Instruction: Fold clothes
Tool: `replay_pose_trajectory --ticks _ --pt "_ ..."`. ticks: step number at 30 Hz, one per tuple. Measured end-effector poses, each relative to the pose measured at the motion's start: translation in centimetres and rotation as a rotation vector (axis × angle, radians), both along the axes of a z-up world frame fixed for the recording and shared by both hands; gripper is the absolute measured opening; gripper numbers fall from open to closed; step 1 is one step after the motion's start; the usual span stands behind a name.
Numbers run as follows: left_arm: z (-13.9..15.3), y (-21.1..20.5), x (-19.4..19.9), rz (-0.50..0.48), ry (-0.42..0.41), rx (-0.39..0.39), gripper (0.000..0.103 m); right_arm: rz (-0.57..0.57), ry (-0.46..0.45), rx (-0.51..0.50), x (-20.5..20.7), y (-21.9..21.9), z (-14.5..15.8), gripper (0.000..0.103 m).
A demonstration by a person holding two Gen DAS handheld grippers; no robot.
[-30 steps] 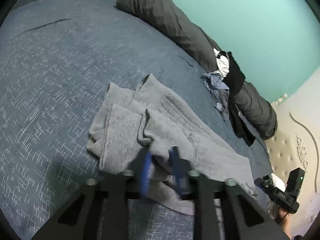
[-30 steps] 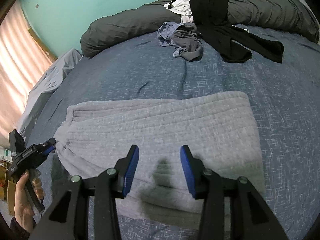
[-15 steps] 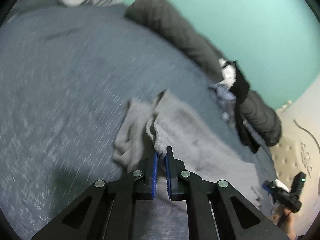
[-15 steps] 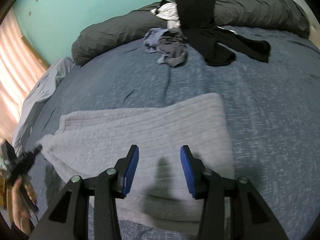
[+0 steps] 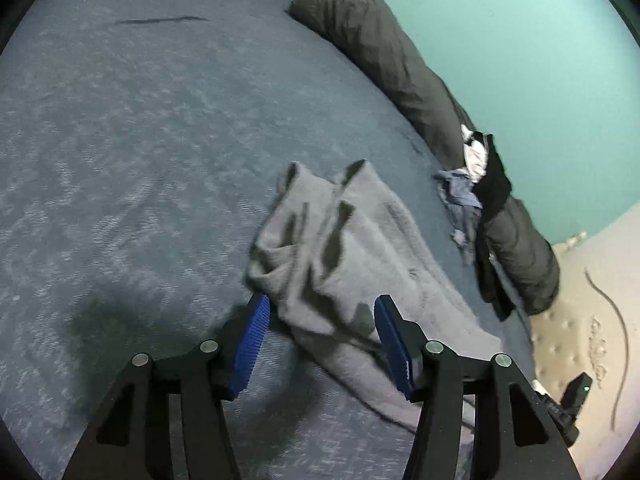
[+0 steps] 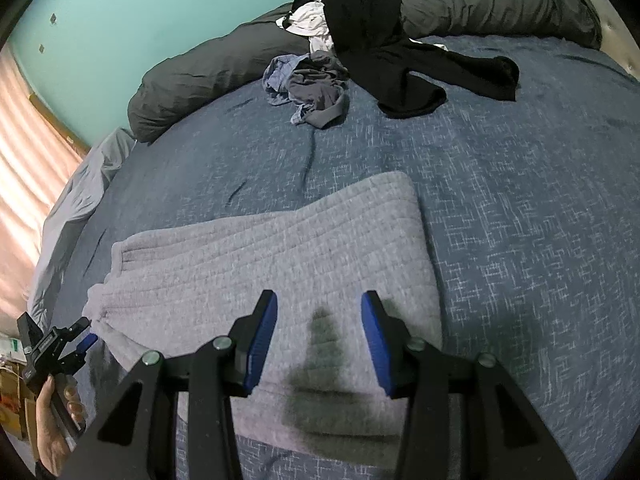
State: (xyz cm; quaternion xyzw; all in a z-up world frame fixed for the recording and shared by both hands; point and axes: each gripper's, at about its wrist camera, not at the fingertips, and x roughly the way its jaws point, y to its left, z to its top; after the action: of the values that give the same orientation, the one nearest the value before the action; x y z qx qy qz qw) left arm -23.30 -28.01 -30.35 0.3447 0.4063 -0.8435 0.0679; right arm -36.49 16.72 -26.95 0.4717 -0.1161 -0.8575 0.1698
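From my remote station I see a bedroom with a turquoise wall (image 6: 160,12) behind a wide bed (image 6: 520,184) spread with a blue, white-flecked cover; a long dark grey bolster (image 6: 208,76) lies along its far edge, a cream tufted headboard (image 5: 568,320) stands at one end, and a pinkish curtain (image 6: 28,140) glows with daylight beside a wooden frame

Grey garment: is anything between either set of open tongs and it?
Nothing visible. The left tongs straddle the grey garment at its bunched end; the right tongs hang over its flat end. Other clothes lie far off.
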Motion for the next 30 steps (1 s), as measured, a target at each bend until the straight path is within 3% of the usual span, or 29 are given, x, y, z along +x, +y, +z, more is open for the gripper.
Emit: replay_pose_trajectory --ticks 2,6,9,24,30 --pt "0.2 0.2 -0.3 -0.011 0.011 -0.010 0.054 0.004 -0.001 0.005 0.2 0.0 -0.1 0.045" --pt "0.9 0.3 -0.1 -0.014 0.023 -0.044 0.023 0.006 0.000 0.023 0.2 0.4 -0.3 0.046" --pt "1.8 0.6 -0.1 -0.029 0.046 -0.071 0.013 -0.009 -0.009 0.008 0.1 0.8 -0.6 0.047" --pt "1.4 0.0 -1.4 -0.033 0.086 -0.038 0.010 0.027 -0.014 -0.004 0.6 0.6 -0.7 0.047" --pt "7.2 2.4 -2.8 -0.117 0.237 -0.137 0.009 0.010 -0.012 -0.003 0.5 1.4 -0.7 0.047"
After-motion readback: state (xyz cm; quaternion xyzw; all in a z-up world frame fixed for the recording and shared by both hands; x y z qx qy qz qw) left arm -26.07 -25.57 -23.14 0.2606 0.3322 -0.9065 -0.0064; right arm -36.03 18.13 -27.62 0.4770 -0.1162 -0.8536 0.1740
